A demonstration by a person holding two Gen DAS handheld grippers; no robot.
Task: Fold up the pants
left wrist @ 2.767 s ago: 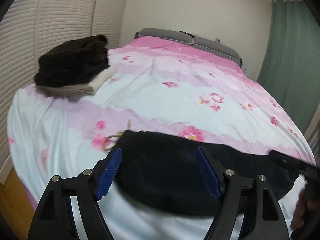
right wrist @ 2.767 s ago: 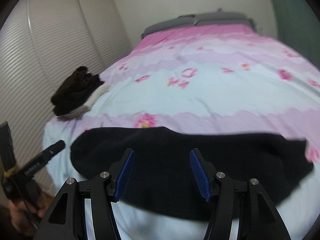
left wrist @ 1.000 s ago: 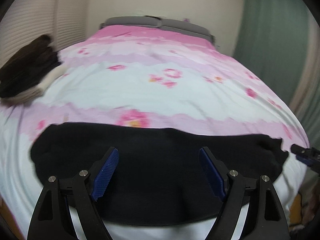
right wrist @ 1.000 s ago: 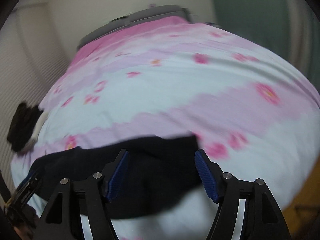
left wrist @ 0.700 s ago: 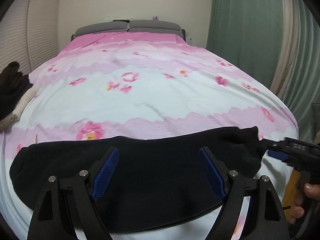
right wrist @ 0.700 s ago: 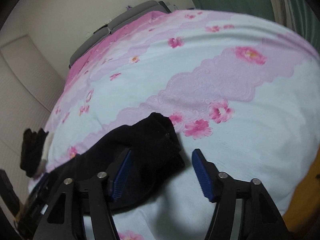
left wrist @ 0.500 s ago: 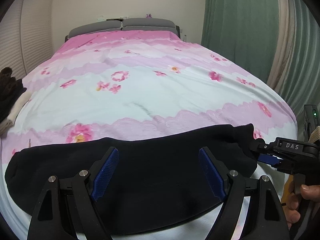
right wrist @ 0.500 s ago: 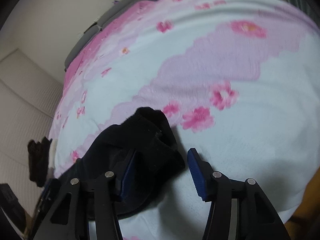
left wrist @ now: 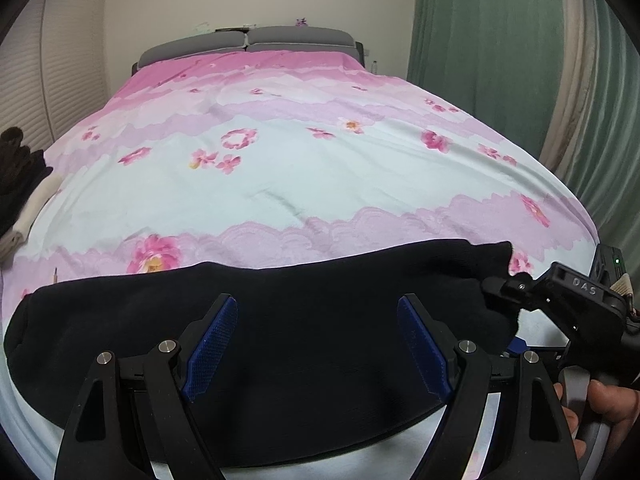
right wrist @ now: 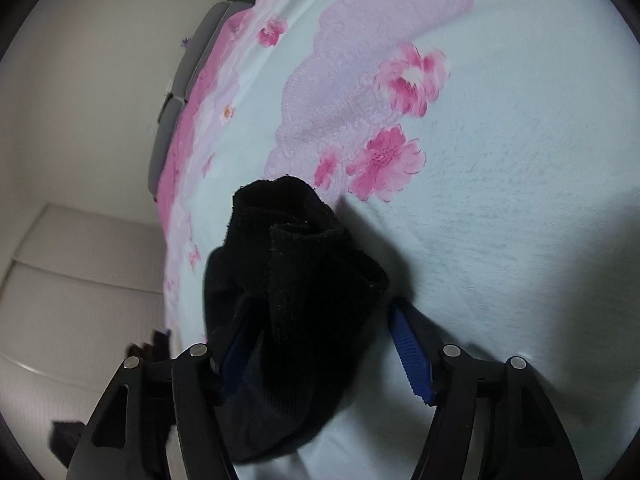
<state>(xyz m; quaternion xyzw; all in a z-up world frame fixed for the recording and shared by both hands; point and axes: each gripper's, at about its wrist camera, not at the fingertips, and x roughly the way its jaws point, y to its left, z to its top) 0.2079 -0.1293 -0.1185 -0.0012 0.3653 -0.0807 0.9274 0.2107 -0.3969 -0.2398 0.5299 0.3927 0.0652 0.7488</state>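
Left wrist view: left gripper (left wrist: 316,344) hovers over the black pants (left wrist: 280,320), jaws spread wide, nothing pinched. The pants lie flat as a long band across the near edge of the bed (left wrist: 304,168), running under and past both blue pads (left wrist: 210,346). Beyond the right jaw, the right gripper (left wrist: 496,292) meets the pants' far end; a hand (left wrist: 600,404) holds its grip. Off past the left jaw, a dark and cream clothes stack (left wrist: 20,184) sits at the bed's edge.

Right wrist view: right gripper jaws are opening, partly spread. The bunched end of the pants (right wrist: 288,280) sits between them, draped over the left pad (right wrist: 236,356) and rising ahead of the tips. The right pad (right wrist: 410,354) stands clear of the cloth, against the floral cover (right wrist: 500,160). No pinch visible.
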